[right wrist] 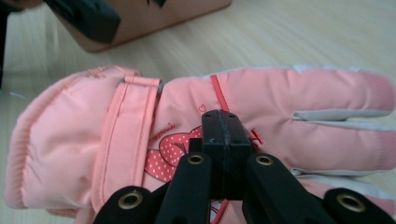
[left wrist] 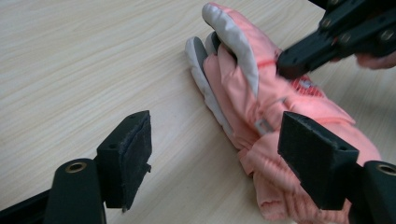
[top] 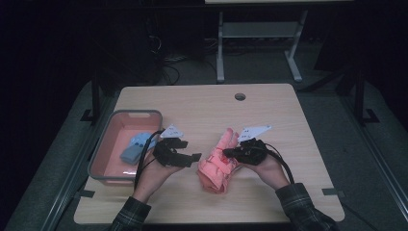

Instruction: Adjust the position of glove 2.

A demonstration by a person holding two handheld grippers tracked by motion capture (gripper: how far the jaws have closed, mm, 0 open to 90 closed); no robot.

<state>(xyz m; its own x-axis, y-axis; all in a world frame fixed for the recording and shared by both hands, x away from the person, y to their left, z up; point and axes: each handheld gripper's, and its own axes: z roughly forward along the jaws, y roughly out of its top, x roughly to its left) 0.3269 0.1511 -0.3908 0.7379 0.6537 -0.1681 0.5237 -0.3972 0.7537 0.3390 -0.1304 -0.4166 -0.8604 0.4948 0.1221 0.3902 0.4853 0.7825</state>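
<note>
A pink padded glove (top: 216,166) lies on the wooden table (top: 202,106), cuff toward me and fingers pointing away, slightly raised. My right gripper (top: 227,153) is shut, its tips pinching the back of the glove (right wrist: 289,102) near the red seam, as the right gripper view (right wrist: 222,116) shows. My left gripper (top: 190,150) stands open just left of the glove. In the left gripper view (left wrist: 217,135) its two pads are spread wide, the glove's cuff (left wrist: 280,186) lies beside the right pad, and nothing is pressed between them.
A pink basin (top: 137,113) stands at the table's left with a light blue glove (top: 134,147) inside. A round cable hole (top: 240,96) sits near the far edge. A desk frame (top: 260,33) stands on the floor beyond the table.
</note>
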